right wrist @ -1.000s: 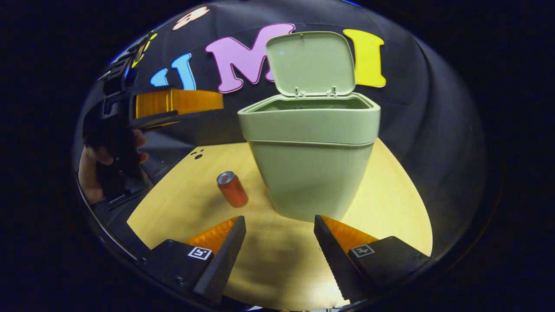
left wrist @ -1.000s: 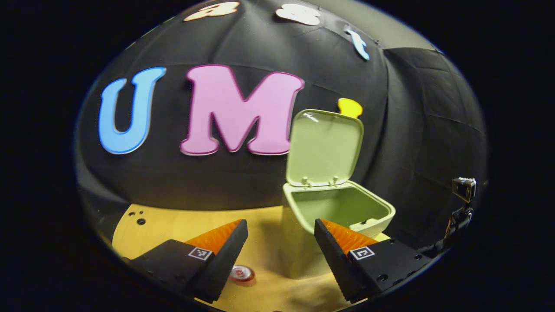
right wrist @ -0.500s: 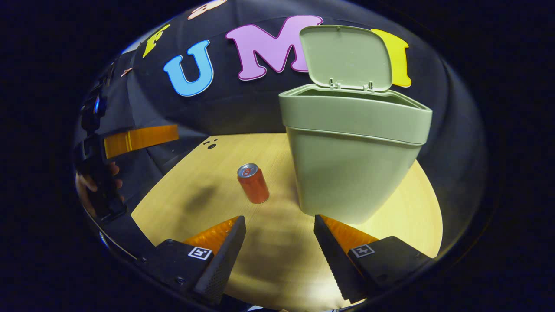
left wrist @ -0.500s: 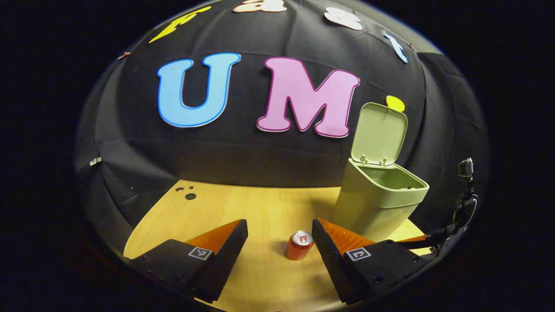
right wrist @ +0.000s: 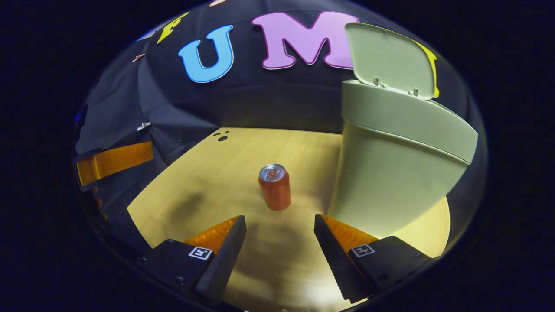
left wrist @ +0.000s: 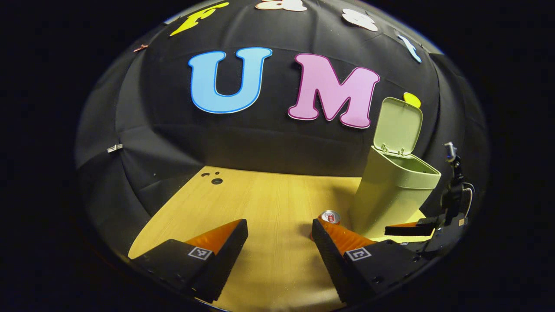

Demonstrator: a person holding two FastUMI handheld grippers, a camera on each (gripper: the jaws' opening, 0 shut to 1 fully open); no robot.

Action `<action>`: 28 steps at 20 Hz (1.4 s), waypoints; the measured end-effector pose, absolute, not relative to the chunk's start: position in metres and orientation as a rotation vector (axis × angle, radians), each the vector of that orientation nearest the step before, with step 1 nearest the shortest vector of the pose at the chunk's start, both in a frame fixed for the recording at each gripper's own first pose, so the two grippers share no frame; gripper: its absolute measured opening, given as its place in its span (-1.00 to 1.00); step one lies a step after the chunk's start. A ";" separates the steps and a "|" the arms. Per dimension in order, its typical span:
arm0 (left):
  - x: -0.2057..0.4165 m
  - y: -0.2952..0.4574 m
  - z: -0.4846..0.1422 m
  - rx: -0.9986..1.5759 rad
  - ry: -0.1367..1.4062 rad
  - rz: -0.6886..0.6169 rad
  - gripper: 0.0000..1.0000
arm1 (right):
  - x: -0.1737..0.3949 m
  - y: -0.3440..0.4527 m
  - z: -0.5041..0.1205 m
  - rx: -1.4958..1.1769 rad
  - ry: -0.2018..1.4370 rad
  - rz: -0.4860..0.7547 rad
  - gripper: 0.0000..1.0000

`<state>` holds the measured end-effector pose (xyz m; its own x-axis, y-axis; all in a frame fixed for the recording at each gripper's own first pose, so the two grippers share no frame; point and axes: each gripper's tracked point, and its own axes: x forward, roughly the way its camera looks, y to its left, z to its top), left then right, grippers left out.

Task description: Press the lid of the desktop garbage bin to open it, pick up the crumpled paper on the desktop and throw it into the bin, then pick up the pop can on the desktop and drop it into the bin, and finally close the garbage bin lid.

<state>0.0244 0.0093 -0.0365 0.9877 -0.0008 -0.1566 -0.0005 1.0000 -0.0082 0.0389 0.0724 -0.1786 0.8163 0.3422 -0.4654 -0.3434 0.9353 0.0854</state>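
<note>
Pop can (right wrist: 275, 192) stands upright at centre frame on the counter (right wrist: 204, 182) in the right gripper view, lined up ahead of the right gripper (right wrist: 279, 242), jaws wide open and empty. I'd go straight in low and clamp mid-body. Bin (right wrist: 390, 173) sits right of it, lid (right wrist: 390, 58) up. Left gripper (left wrist: 279, 245) is open too. One can, one bin.

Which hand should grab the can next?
Probably the right. In the right gripper view the upright can stands just ahead of the open right gripper, centred between its fingers. In the left gripper view the can peeks from behind one finger of the open left gripper.
</note>
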 end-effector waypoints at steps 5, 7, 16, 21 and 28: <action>0.007 0.034 -0.042 -0.006 0.163 0.039 0.92 | 0.061 0.097 -0.193 -0.060 0.510 0.380 0.98; -0.001 0.048 -0.044 -0.006 0.162 0.073 0.92 | 0.073 0.103 -0.196 -0.071 0.513 0.377 0.98; -0.027 0.090 -0.051 0.001 0.195 0.179 0.92 | 0.130 0.113 -0.214 -0.117 0.535 0.332 0.98; -0.034 0.105 -0.055 0.001 0.216 0.221 0.92 | 0.157 0.115 -0.224 -0.099 0.555 0.296 0.97; -0.025 0.106 -0.055 -0.004 0.237 0.220 0.92 | 0.171 0.121 -0.240 -0.102 0.591 0.298 0.96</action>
<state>-0.0248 0.1062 -0.0548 0.9482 0.2157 -0.2331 -0.2167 0.9760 0.0217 0.1714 0.1211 -0.2403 0.7891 0.2475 -0.5622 -0.3058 0.9521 -0.0099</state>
